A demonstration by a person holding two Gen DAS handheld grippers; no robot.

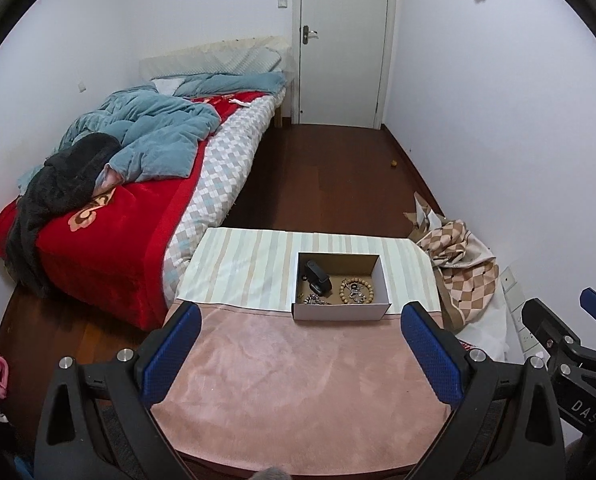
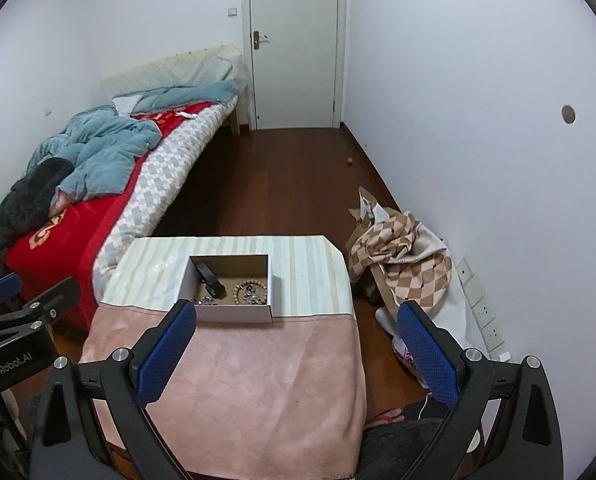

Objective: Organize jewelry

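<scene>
Box [image 1: 340,310] long axis crosswise

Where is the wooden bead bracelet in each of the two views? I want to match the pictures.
Left wrist view: the bead bracelet lies in the right half of the open box, right of centre.
Right wrist view: the bracelet lies in the same box, left of centre.
Shared landmark: the white door at the far wall.

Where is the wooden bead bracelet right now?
In both wrist views the wooden bead bracelet lies in the right half of the open white box, right of the black watch, on the striped cloth.
</scene>
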